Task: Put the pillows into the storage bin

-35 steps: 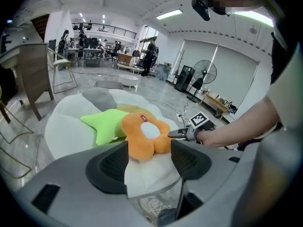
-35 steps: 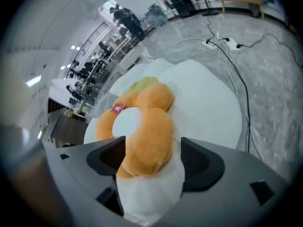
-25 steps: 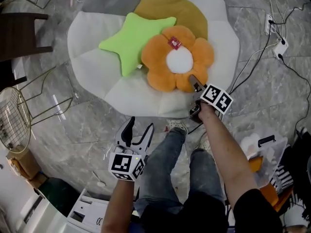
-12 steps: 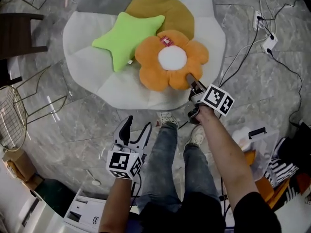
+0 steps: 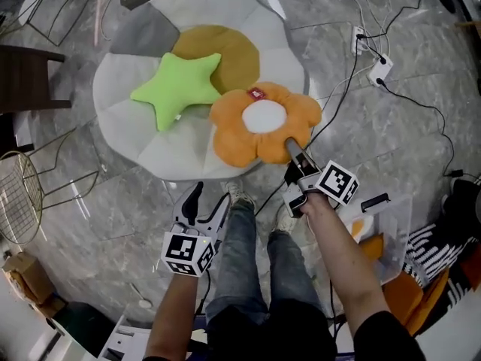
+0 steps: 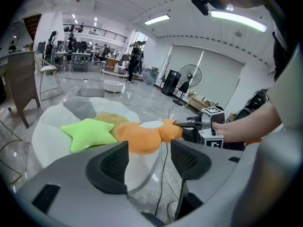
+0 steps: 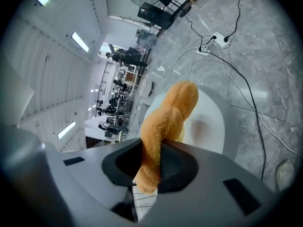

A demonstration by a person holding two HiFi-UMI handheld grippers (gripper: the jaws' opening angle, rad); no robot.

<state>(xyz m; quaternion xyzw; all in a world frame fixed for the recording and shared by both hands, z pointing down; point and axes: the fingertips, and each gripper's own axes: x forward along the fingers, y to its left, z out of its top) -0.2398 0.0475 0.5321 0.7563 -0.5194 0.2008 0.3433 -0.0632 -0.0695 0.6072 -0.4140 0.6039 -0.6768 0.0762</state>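
Closing on flower pillow [image 5: 242,140], right gripper [image 5: 290,144] has raised it.

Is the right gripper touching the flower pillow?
Touching: the right gripper view shows the right gripper pinching a petal of the flower pillow; its jaws have just been closing.

The person wears blue jeans [image 5: 240,265] and seemingly a black top [image 5: 301,338]; left claw [image 5: 210,198] and right claw [image 5: 291,147] carry marker cubes [image 5: 186,253].
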